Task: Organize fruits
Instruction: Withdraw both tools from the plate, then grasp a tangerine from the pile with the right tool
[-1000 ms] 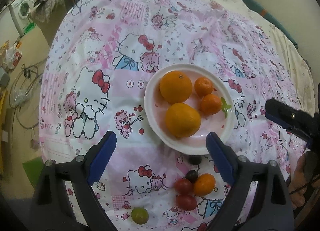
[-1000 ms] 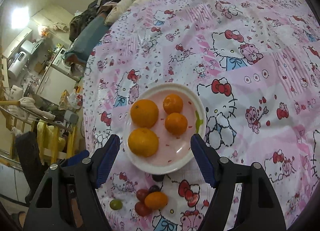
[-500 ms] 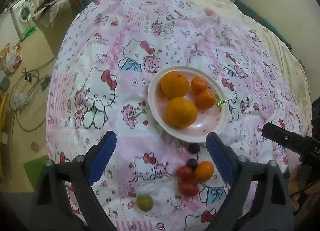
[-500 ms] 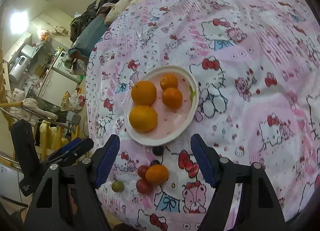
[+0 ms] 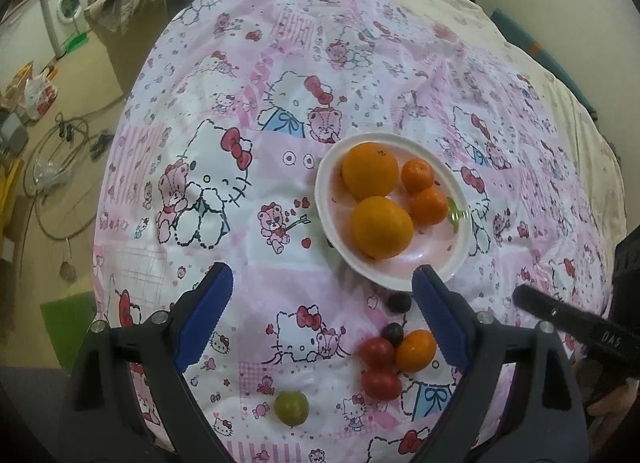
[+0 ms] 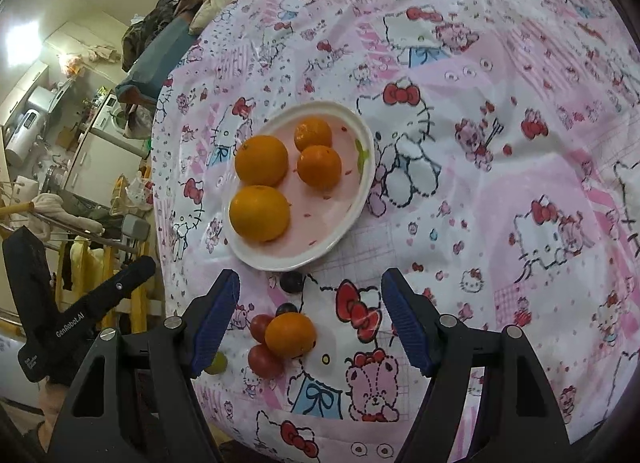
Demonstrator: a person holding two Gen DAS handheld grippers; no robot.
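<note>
Overhead, both hand-held grippers, left (image 5: 320,315) and right (image 6: 310,317), are hanging released, empty; oranges are sitting on plate (image 5: 332,219) mid-frame.

Both wrist views look steeply down from above bed (image 5: 360,63), own tool fingers in lower frame. Left view holds plate (image 5: 326,199) centre-right; right view holds it centre-left (image 6: 360,199). Both share plate and loose fruit cluster (image 5: 394,355) below it.

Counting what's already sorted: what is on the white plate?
On the white plate: two big oranges and two small mandarins. Whatever lies under the fruit is covered.
</note>
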